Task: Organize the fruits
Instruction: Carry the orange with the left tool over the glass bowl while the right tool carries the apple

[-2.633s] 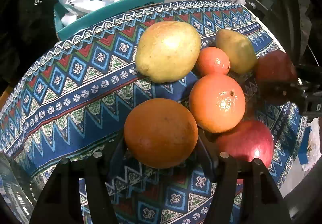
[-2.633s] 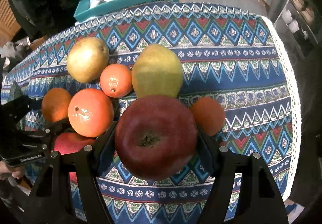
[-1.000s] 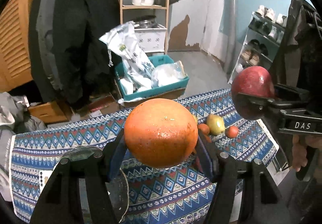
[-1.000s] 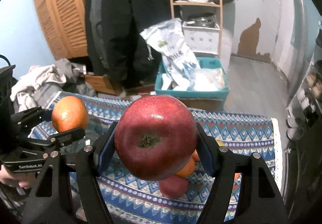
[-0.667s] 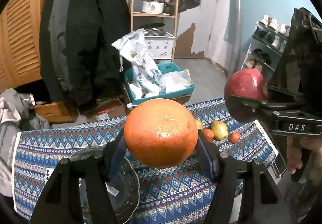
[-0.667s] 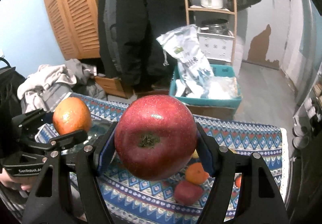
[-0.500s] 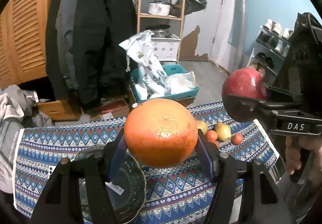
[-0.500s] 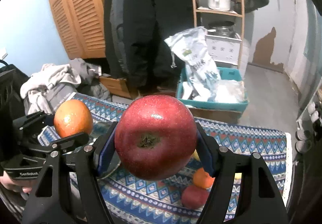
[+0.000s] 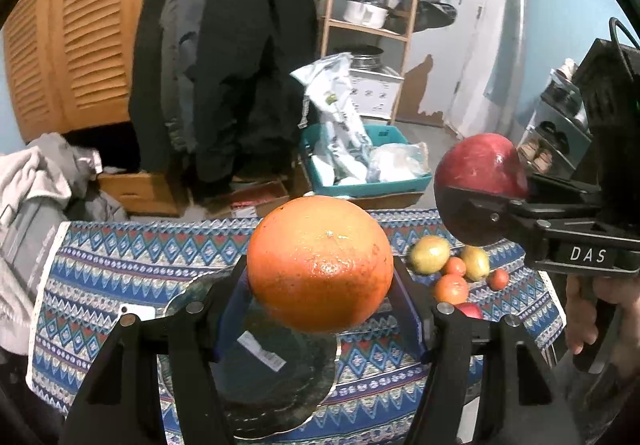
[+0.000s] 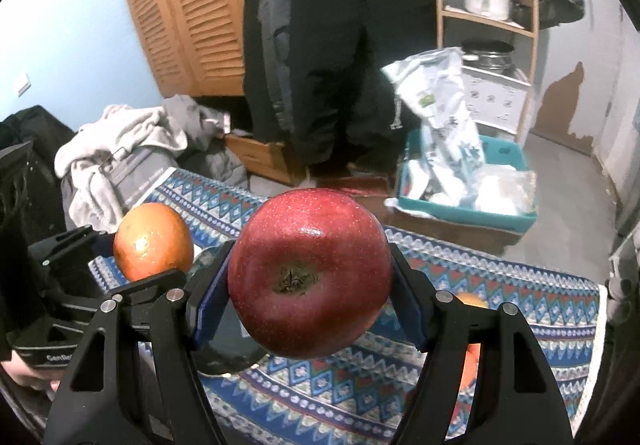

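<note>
I've got the left gripper (image 9: 320,309) pinching the orange (image 9: 320,265) between its blue pads, and the right gripper (image 10: 310,313) clamped on the red apple (image 10: 310,273); both fruits ride in the air above the patterned tablecloth (image 9: 100,277). The dark glass plate (image 9: 272,377) lies just below the orange, and that's my likely drop spot.

The risk as I see it: both rigs are close together, so the apple and orange could knock each other going down, and round fruit set on a shallow plate may roll off. Letting go too high would bruise the apple.

The left view gives me the leftover pile, 2 pears (image 9: 430,255) and small oranges (image 9: 452,287) at the cloth's far right. The right view hides most of that, but shows the apple's calyx facing me.
</note>
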The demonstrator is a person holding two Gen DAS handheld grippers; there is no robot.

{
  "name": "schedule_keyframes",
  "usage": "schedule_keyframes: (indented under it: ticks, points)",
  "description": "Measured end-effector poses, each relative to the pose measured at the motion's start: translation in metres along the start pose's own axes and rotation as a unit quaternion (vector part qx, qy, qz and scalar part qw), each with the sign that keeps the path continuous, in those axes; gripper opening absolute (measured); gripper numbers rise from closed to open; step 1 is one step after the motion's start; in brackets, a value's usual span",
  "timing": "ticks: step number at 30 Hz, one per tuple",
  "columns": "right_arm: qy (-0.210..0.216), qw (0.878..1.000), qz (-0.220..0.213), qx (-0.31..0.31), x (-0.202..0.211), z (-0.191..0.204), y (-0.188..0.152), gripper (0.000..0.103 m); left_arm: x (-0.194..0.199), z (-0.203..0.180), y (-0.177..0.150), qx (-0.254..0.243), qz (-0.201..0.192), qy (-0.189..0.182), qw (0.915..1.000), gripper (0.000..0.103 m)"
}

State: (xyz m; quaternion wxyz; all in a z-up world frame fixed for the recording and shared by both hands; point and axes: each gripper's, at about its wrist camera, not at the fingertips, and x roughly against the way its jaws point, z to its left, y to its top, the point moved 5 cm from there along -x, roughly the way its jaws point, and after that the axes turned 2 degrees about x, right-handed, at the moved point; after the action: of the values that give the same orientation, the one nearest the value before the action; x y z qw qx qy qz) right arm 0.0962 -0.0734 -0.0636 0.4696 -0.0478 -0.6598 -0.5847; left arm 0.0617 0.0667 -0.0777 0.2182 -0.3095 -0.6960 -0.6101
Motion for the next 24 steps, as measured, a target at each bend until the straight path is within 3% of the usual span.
schedule_keyframes:
  ticks: [17, 24]
  points:
    - [0.049, 0.996, 0.071, 0.008, -0.094, 0.048, -0.003, 0.072, -0.035, 0.089, -0.043, 0.064, 0.056, 0.062, 0.9945, 0.067]
    - [0.048, 0.993, 0.11, 0.019, -0.135, 0.062, -0.021, 0.072, -0.064, 0.113, -0.073, 0.08, 0.104, 0.085, 0.9877, 0.067]
